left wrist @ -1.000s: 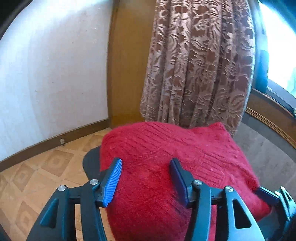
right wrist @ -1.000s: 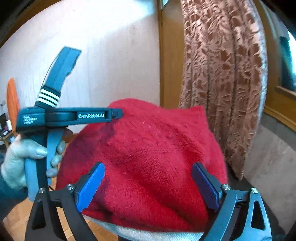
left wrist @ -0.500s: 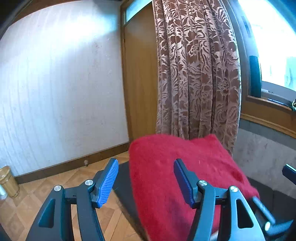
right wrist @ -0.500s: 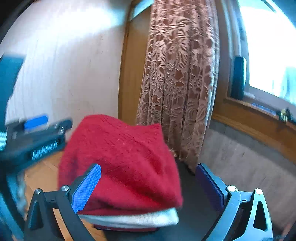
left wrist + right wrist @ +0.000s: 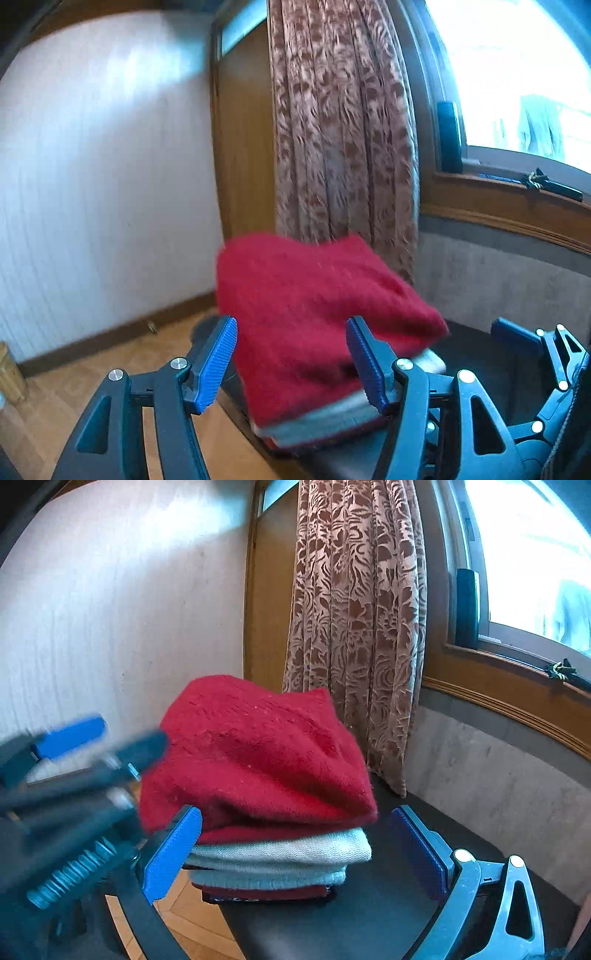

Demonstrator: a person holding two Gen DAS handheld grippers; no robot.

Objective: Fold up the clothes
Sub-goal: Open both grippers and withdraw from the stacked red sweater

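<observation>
A folded red sweater tops a stack on the black table, above pale grey knits and a dark red garment. My right gripper is open just in front of the stack, pads apart from the cloth. The left gripper shows blurred at the left of that view. In the left wrist view the red sweater lies beyond my left gripper, which is open and holds nothing. One of my right gripper's pads shows at the lower right.
A patterned brown curtain hangs behind the stack beside a wooden door. A window sill runs along the right, a white wall along the left. Parquet floor lies left of the table, with a wicker basket at the edge.
Both grippers have drawn back from the red sweater, which now lies free on the stack. The right jaws stand slightly wider. The left gripper has shifted sideways, showing more floor.
</observation>
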